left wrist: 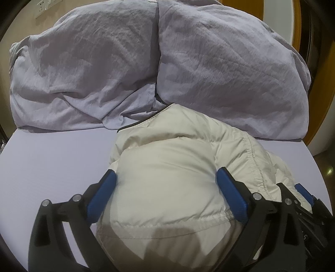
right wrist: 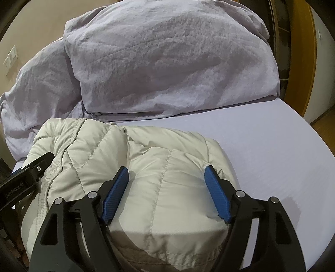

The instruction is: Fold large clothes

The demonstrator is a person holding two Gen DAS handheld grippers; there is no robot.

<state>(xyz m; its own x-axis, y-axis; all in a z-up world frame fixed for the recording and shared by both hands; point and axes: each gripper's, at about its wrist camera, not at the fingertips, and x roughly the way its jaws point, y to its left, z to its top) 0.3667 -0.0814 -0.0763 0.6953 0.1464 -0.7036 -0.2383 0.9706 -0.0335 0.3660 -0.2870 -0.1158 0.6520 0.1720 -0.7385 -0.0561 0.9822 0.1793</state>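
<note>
A cream quilted puffer jacket [left wrist: 167, 150] lies bundled on the lavender bed sheet [left wrist: 52, 159]. My left gripper [left wrist: 166, 175] is open, its blue pads [left wrist: 104, 188] wide apart on either side of a puffy fold that bulges up between them. My right gripper [right wrist: 167, 170] is open over the same jacket [right wrist: 159, 150], a stitched panel swelling between its blue pads [right wrist: 215, 188]. The two grippers sit close side by side: the right one [left wrist: 303, 194] shows at the left view's right edge, and the left one's black body [right wrist: 25, 180] shows at the right view's left edge.
A rumpled lavender duvet [left wrist: 94, 69] and a big pillow [right wrist: 167, 62] are heaped right behind the jacket. Bare sheet [right wrist: 272, 150] lies to the right. A wooden door frame [right wrist: 303, 62] stands past the bed's right edge, and wall sockets [left wrist: 44, 6] are at the far left.
</note>
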